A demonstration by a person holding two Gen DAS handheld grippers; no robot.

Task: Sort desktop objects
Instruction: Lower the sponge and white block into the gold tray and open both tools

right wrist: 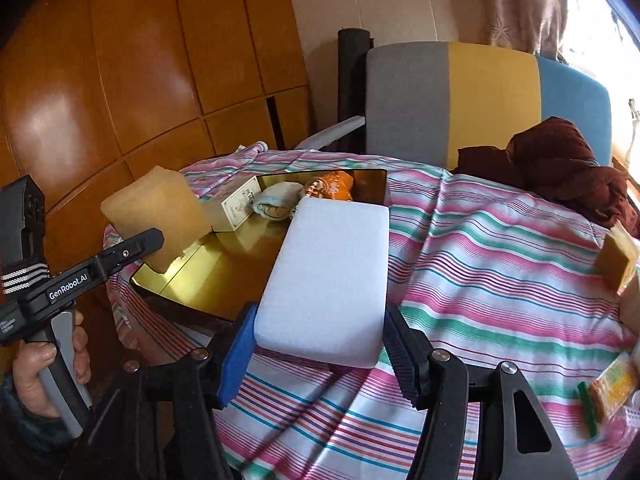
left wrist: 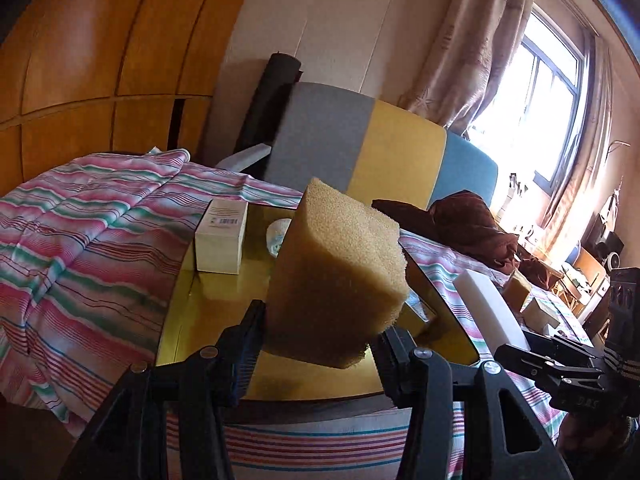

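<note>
Clear gold floor across the near half of the tray point(right wrist: 224, 280), open from 6 o'clock. Blocked at the tray's far end, 12 o'clock, by a cream box point(left wrist: 221, 236), a pale pouch point(right wrist: 276, 200) and an orange packet point(right wrist: 332, 186). Bare striped cloth point(right wrist: 480, 264) at 3 o'clock, hemmed by a tan block point(right wrist: 620, 258) and a brown garment point(right wrist: 560, 164) at 1 o'clock.

In the right wrist view, at the left edge of the frame, the black side of the left gripper point(right wrist: 154, 236) bears "GenRobot.AI" in white letters. In the left wrist view, left of centre, a white box point(left wrist: 221, 236) carries a barcode label too small to read. Ornate print on the same box in the right wrist view is illegible.
</note>
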